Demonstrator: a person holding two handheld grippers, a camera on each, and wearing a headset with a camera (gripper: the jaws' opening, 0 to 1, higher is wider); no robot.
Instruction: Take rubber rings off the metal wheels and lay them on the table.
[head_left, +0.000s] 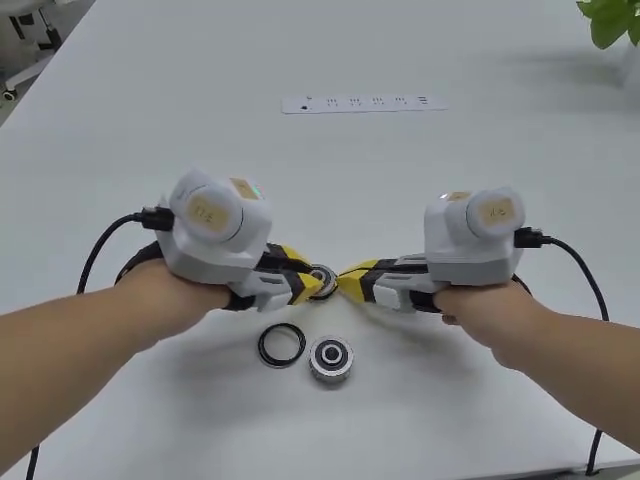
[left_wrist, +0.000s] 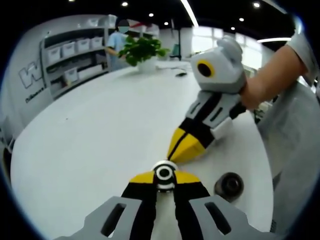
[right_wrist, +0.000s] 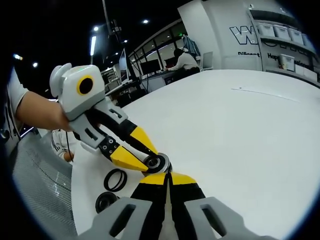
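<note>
We are looking across a broad white table (head_left: 470, 60) that is stretching far ahead of us, with a flat white power strip (head_left: 363, 103) lying on it. Green leaves (head_left: 610, 20) are poking in at the far right corner, and an office chair (head_left: 28, 32) is standing off the table's left edge. In the left gripper view we are seeing a potted plant (left_wrist: 142, 49) sitting at the far end, grey shelving (left_wrist: 70, 57) holding white bins, and a standing person (left_wrist: 119, 40) beside it. Ceiling strip lights (left_wrist: 190, 12) are glowing overhead. In the right gripper view we are seeing a white wall (right_wrist: 225, 55) carrying large dark lettering, and a seated person (right_wrist: 182, 59) working at a far desk.
</note>
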